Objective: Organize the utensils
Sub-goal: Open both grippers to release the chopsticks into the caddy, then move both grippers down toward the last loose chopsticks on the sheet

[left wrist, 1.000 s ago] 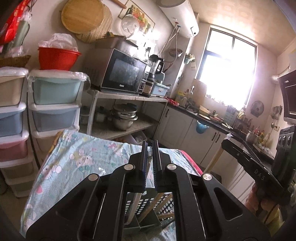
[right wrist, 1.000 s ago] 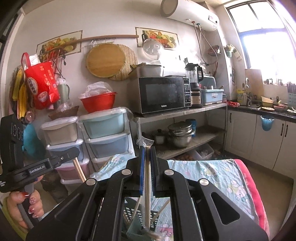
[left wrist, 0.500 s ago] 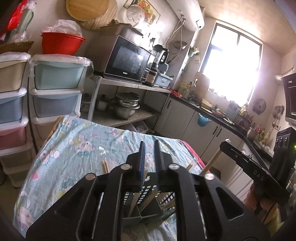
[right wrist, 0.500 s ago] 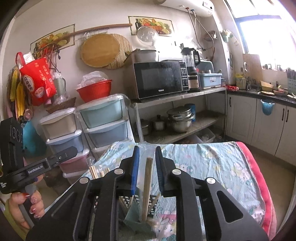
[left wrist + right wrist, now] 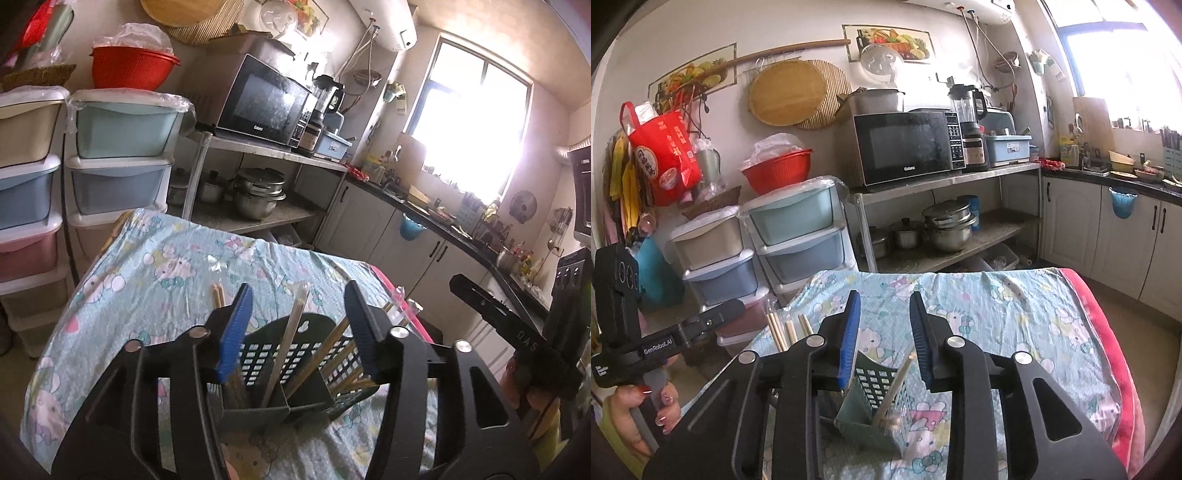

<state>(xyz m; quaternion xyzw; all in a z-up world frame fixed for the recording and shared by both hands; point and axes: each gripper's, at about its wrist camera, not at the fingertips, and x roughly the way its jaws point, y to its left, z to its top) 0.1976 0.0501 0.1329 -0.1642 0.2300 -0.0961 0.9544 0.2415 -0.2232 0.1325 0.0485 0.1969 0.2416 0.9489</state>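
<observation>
A green perforated utensil holder (image 5: pixel 273 354) stands on the cartoon-print tablecloth (image 5: pixel 155 280), right under both grippers. My left gripper (image 5: pixel 298 291) hangs over it with its jaws opening. A plastic-wrapped chopstick (image 5: pixel 291 339) stands in the holder between the pads, touching neither. Bare wooden chopsticks (image 5: pixel 332 350) lean in the compartment beside it. My right gripper (image 5: pixel 884 295) is also opening above the holder (image 5: pixel 875 384), and a wooden chopstick (image 5: pixel 897 380) leans free inside. Loose chopsticks (image 5: pixel 783 332) lie on the cloth to the left.
Stacked plastic drawers (image 5: pixel 798 236) and a metal rack with a microwave (image 5: pixel 905 147) and pots (image 5: pixel 945 229) stand beyond the table's far edge. Kitchen cabinets (image 5: pixel 1108 243) run along the right. A hand (image 5: pixel 635 406) holds the left gripper's handle at the left.
Both grippers sank toward the holder and their jaws went from shut to apart. The chopsticks they pinched now stand loose in the holder.
</observation>
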